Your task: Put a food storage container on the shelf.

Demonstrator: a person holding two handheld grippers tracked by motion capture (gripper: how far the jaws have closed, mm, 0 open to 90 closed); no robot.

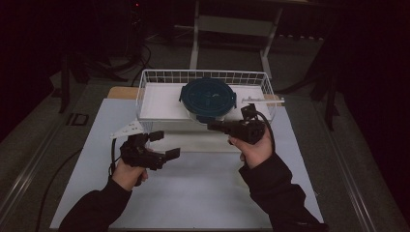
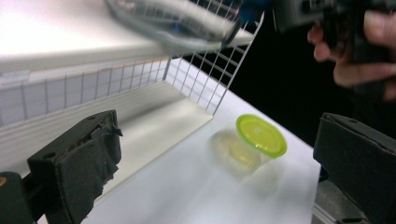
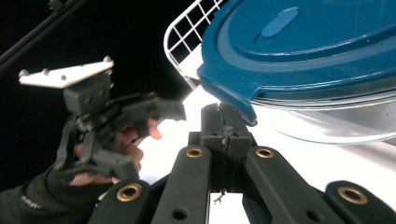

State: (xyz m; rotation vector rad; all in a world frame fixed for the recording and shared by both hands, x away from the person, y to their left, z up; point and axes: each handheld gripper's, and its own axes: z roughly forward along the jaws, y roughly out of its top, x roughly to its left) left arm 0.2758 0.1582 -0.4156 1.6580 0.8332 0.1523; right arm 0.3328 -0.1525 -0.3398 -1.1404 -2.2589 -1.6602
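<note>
The right gripper [image 1: 212,126] has its jaws pressed together on the rim tab of the blue lid [image 1: 208,99], which sits on a clear round container [image 3: 336,119] at the front of the white wire basket [image 1: 145,92]. In the right gripper view the jaws meet right at the lid's edge, so it looks like a pinch on the tab, prob. to pull the container out or peel the lid. The left gripper [image 1: 167,145] hangs over the table [image 1: 193,193] w/ jaws spread, holding nothing, near the basket's front left corner.

Progress, as a guess: early. Grip is made, but the container is in the basket and the lid is on.

A small cup w/ a lime-green lid [image 2: 260,135] stands on the table, apart from the basket.

No readable brand, label or writing anywhere.
</note>
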